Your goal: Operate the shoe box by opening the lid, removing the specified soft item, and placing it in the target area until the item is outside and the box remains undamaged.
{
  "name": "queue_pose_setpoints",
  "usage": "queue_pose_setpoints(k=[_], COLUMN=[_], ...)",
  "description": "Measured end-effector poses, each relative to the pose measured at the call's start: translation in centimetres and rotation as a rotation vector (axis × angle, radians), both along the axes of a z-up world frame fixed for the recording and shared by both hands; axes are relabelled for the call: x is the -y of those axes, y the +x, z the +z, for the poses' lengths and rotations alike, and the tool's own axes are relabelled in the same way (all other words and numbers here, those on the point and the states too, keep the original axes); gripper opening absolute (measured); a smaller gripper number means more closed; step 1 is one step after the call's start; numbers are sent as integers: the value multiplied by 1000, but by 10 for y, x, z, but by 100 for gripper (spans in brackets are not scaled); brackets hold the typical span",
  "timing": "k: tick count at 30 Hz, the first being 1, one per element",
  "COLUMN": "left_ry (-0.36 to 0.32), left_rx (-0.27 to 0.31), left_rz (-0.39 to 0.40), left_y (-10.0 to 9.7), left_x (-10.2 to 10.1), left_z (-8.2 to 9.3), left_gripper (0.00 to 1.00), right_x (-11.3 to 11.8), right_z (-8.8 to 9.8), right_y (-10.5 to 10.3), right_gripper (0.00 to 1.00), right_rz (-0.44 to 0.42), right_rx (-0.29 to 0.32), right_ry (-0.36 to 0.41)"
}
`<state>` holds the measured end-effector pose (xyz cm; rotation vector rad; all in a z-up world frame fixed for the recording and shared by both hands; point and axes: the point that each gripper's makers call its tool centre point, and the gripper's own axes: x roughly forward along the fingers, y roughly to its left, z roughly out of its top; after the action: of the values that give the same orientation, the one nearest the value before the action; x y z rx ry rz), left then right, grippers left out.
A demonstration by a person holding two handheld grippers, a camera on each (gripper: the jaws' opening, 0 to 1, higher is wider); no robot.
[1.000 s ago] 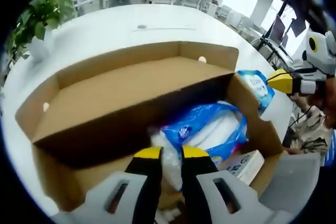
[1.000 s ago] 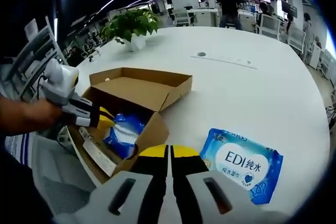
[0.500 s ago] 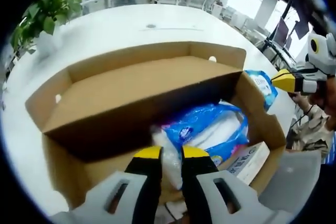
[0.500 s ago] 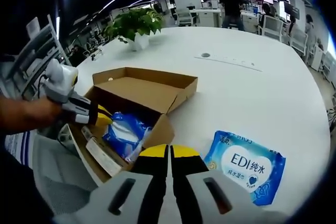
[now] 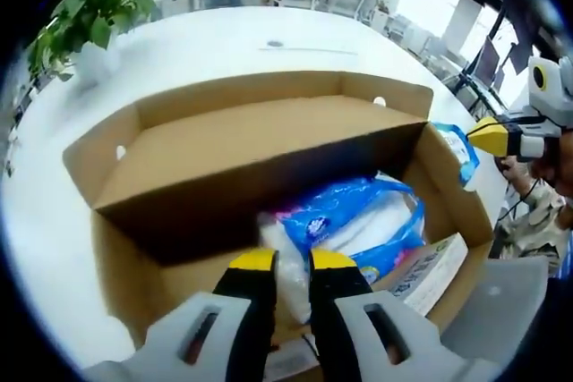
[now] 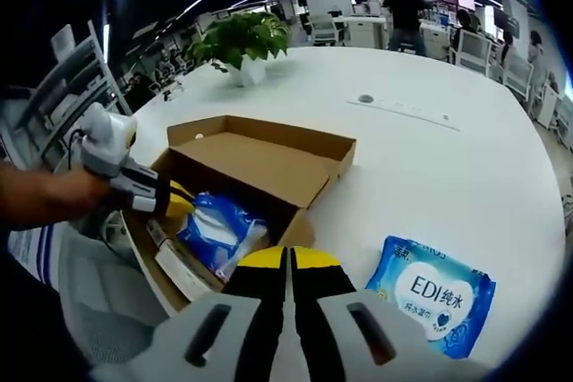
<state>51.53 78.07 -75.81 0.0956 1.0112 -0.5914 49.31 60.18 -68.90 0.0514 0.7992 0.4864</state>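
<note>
With the lid point(image 5: 242, 131) already swung back and standing open, the box point(image 5: 116, 257) sits on the white tabletop point(image 6: 430, 158) with its inside exposed. Left gripper point(image 5: 291, 261) is down in the box, jaws pinched on the white end of a blue-and-white soft pack point(image 5: 358, 221). The pack lies inside the box, toward the near right corner in the left gripper view. Just beside it, against the box wall, is a flat white carton point(image 5: 430, 261) with printed text, tilted.

In the right gripper view the left gripper point(image 6: 175, 199) comes in from the left, held by a hand point(image 6: 45, 199), yellow tips at the edge of the pack point(image 6: 219, 225) inside the box point(image 6: 295, 221). The lid point(image 6: 269, 154) lies folded out flat-ish on the far side.

Right gripper point(image 6: 288, 261) hangs above the tabletop just beside the box's near corner, jaws closed together, nothing between them. It also shows at the right edge of the left gripper view point(image 5: 488, 136), past the box's right wall.

A second pack point(image 6: 439, 292), blue, marked "EDI", lies flat on the tabletop to the right of the box, apart from it. In the left gripper view a bit of it point(image 5: 466, 149) peeks past the box wall.

Potted plant point(image 6: 242, 38) stands at the far edge of the tabletop. A person point(image 6: 405, 11) stands among desks in the background.
</note>
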Motion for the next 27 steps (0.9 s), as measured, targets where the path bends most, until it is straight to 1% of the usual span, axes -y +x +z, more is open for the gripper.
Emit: queue_pose_setpoints(k=[5,11,18,27], left_ry=[-5,-5,-5,-8], left_rx=[-2,-5,-5,-9], left_rz=[2,-4,-7,-5], left_y=[1,1,-1,1], left_x=[0,0,1,1], left_z=[-1,-2,-2,-3], left_gripper=[10,9,9,9], right_x=[-10,-25,-40,-56], right_z=[0,-4,-15,-30], right_y=[2,0,-2,1], right_gripper=[1,2,2,4], right_rz=[18,50,97,162], right_rx=[0,-11,-29,-50], right_ry=[4,9,3,-38])
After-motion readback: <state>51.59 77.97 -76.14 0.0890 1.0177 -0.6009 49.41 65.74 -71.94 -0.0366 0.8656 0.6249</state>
